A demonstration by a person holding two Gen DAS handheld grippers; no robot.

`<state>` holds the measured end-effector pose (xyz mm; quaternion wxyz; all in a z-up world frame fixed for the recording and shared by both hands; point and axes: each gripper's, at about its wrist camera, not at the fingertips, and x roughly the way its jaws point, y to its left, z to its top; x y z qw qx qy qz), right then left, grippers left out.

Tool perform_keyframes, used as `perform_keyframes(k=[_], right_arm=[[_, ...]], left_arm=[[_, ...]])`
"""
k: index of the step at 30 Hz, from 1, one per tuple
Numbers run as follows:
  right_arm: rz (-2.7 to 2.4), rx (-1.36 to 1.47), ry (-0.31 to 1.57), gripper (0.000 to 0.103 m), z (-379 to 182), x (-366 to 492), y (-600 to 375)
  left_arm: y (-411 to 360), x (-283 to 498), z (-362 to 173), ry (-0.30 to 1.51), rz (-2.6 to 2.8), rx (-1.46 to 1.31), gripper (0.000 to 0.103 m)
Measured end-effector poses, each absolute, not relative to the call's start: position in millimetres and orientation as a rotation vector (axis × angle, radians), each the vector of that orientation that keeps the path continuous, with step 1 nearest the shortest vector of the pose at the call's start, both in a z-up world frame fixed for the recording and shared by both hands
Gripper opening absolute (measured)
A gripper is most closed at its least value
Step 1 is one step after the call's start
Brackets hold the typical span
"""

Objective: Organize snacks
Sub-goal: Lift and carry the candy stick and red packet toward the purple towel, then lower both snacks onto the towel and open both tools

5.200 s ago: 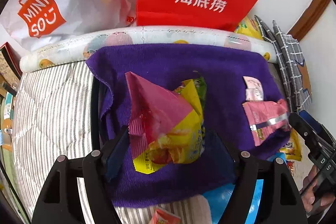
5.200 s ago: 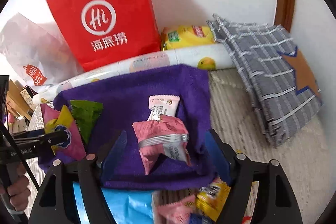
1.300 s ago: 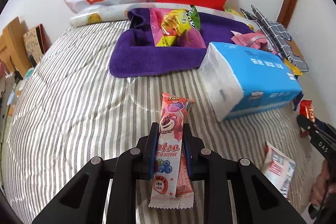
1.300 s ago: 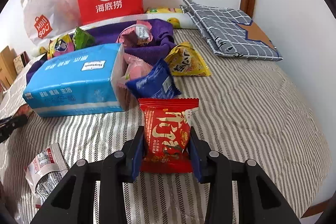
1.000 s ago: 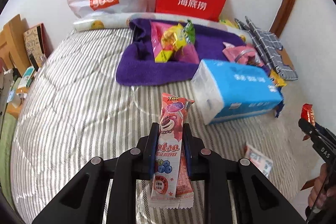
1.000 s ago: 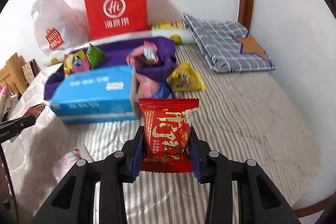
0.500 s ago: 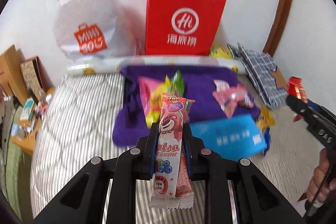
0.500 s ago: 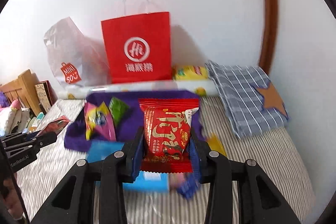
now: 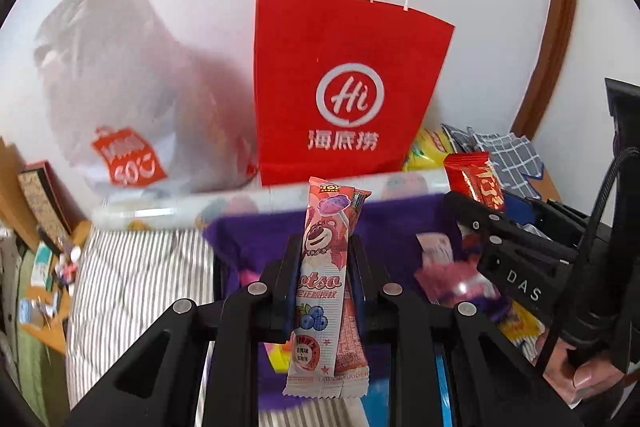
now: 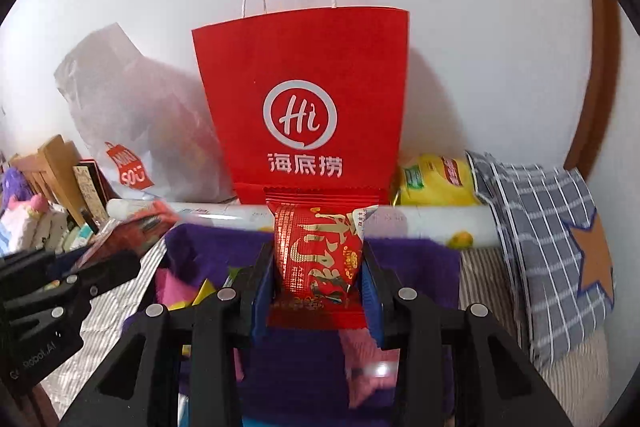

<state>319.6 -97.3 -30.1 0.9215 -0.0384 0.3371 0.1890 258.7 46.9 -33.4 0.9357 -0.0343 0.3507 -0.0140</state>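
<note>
While both grippers hang above the purple towel (image 9: 400, 223), the left gripper (image 9: 325, 267) pinches a pink snack stick (image 9: 324, 279) and the right gripper (image 10: 318, 267) clamps a red packet (image 10: 318, 251); a red paper bag (image 10: 304, 99) walls the far edge.

Bright, even light; fisheye-bent edges; background smeared by blur.

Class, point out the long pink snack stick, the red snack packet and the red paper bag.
Pink snack stick (image 9: 322, 267), left wrist view: bear print.
Red snack packet (image 10: 318, 259), right wrist view: gold lettering.
Red paper bag (image 10: 304, 75), right wrist view: front panel.
</note>
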Motion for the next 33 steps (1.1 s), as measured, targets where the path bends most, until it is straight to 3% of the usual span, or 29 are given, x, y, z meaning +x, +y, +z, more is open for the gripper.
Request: perform_keyframes(k=[13, 33], right_arm=[[0.416, -0.149, 0.775, 0.037, -57.9, 360.7, -96.5], [0.455, -0.276, 0.933, 0.037, -106.5, 379.2, -101.0]], left_arm=[[65.4, 317.4, -65.2, 0.819, -0.017, -0.067, 0.022], [72.8, 329.7, -85.3, 0.897, -0.004, -0.084, 0.022]])
